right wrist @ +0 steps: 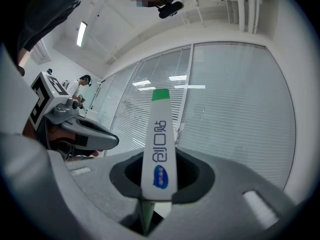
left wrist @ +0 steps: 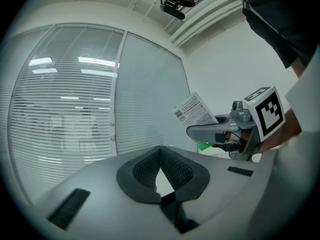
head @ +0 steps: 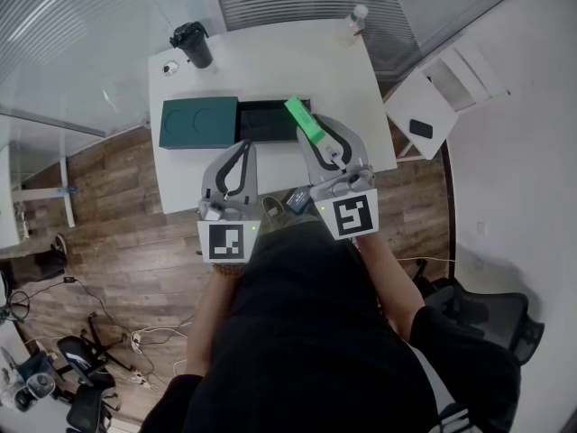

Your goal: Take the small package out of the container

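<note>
My right gripper (head: 315, 139) is shut on the small package (head: 305, 119), a flat green and white packet. It holds the packet in the air above the open dark green container (head: 267, 121) on the white table (head: 270, 61). In the right gripper view the packet (right wrist: 159, 149) stands up between the jaws of the right gripper (right wrist: 158, 159). To the left, my left gripper (head: 246, 144) is shut on nothing, near the container's front edge. In the left gripper view, past the left gripper (left wrist: 160, 148), the packet's printed label (left wrist: 194, 111) shows in the right gripper (left wrist: 200, 132).
A dark green lid or tray (head: 198, 122) with round recesses lies left of the container. A black cup (head: 194, 45) and a clear bottle (head: 353, 23) stand at the table's far side. A white side table with a phone (head: 421, 129) is at the right, and an office chair (head: 491, 318) at the lower right.
</note>
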`<move>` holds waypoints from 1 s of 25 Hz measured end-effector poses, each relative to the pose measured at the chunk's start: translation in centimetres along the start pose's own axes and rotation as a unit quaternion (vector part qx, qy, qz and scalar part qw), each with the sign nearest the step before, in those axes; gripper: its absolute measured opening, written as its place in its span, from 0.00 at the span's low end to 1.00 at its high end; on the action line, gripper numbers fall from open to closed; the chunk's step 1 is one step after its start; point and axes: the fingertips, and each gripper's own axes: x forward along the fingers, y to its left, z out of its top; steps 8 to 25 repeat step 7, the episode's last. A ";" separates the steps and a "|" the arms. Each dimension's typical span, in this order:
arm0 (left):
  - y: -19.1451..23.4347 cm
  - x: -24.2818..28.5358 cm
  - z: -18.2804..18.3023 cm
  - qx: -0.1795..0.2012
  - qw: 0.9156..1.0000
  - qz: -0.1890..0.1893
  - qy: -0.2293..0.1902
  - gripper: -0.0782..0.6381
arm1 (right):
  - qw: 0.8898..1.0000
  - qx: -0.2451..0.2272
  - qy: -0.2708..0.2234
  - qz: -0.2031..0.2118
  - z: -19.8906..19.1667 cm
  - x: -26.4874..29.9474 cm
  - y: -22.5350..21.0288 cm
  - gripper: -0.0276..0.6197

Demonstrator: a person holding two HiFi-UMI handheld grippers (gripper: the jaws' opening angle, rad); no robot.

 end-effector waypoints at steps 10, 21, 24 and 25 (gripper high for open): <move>0.4 0.2 -0.2 0.003 1.000 0.000 0.002 0.11 | 1.000 0.006 0.006 0.002 -0.6 0.5 -0.1 0.18; 0.4 0.2 -0.2 0.003 1.000 0.000 0.002 0.11 | 1.000 0.006 0.006 0.002 -0.6 0.5 -0.1 0.18; 0.4 0.2 -0.2 0.003 1.000 0.000 0.002 0.11 | 1.000 0.006 0.006 0.002 -0.6 0.5 -0.1 0.18; 0.4 0.2 -0.2 0.003 1.000 0.000 0.002 0.11 | 1.000 0.006 0.006 0.002 -0.6 0.5 -0.1 0.18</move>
